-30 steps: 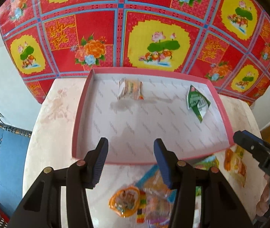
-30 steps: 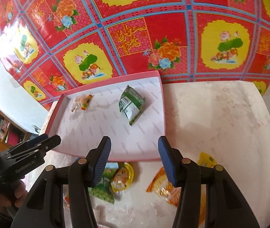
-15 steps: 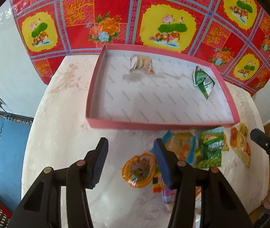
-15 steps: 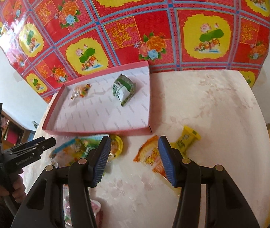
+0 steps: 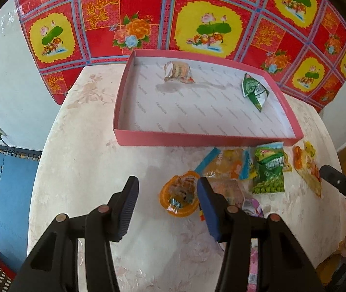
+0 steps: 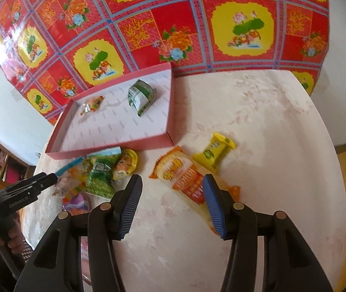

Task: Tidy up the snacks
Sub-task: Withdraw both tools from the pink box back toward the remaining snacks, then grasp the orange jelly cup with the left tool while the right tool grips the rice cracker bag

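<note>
On the pale floral table (image 6: 258, 112), the right gripper (image 6: 173, 203), spread and empty like the left gripper (image 5: 166, 206), hovers over the orange packet (image 6: 185, 180) at the pink tray's (image 6: 114, 147) 5 o'clock: light, crinkly, probably slippery, best pinched mid-body.

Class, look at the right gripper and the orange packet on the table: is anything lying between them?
Nothing visible does. The right gripper hangs open over bare table, with the orange packet lying just ahead, partly between its fingers. The yellow packet lies beyond it.
</note>
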Demonstrator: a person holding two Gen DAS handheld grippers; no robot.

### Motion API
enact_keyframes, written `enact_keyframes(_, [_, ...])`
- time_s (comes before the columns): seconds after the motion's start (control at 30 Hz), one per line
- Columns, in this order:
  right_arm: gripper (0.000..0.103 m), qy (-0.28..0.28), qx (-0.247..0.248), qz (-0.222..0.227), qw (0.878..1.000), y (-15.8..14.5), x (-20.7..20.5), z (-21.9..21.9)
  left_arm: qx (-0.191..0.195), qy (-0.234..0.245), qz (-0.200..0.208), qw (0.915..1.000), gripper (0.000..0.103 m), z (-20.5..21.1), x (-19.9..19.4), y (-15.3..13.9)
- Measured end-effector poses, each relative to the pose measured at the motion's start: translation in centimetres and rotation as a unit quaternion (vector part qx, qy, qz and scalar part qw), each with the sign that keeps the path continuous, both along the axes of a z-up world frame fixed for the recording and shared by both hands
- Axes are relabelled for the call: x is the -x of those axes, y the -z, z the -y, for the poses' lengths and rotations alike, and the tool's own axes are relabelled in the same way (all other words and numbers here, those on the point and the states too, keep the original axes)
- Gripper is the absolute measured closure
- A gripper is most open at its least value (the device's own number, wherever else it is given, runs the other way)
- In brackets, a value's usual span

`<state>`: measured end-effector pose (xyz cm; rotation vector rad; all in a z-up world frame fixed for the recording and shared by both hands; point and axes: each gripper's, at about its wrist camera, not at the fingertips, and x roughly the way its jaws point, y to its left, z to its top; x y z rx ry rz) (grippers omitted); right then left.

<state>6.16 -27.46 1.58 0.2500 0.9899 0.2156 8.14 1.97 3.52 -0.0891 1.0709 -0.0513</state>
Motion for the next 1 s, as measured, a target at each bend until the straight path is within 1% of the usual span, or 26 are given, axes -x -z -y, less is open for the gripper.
enact_keyframes(0.27, [0.05, 0.019, 0.002, -0.012, 1.0, 0.9, 1.0, 1.7, -0.008, 0.012, -0.004, 0.9999, 0.05, 0.6, 0.3, 0.9])
enact_keyframes(0.47, [0.05, 0.029, 0.0, -0.016, 0.999, 1.3, 1.3, 2.9, -0.027, 0.022, 0.011, 0.9993, 0.05, 1.2, 0.4, 1.0])
enact_keyframes(0.63, [0.05, 0.03, 0.004, -0.018, 0.999, 1.6, 1.6, 3.4, -0.029, 0.021, 0.014, 0.9993, 0.05, 1.2, 0.2, 1.4])
enact_keyframes(0.7, [0.05, 0.03, 0.005, -0.019, 0.999, 1.7, 1.6, 3.5, -0.036, 0.017, 0.013, 0.9991, 0.05, 1.2, 0.1, 1.6])
enact_keyframes(0.8, [0.05, 0.026, 0.004, -0.018, 0.999, 1.7, 1.4, 3.4, -0.033, 0.014, 0.006, 0.9993, 0.05, 1.1, -0.1, 2.1])
enact_keyframes(0.93, [0.05, 0.005, 0.013, -0.022, 1.0, 1.8, 0.5, 2.8, -0.036, 0.015, 0.012, 0.9992, 0.051, 1.1, 0.0, 2.2])
enact_keyframes(1.0, [0.048, -0.004, 0.019, -0.025, 0.999, 1.8, 0.0, 2.4, -0.037, 0.013, 0.013, 0.9992, 0.051, 1.1, 0.0, 2.2])
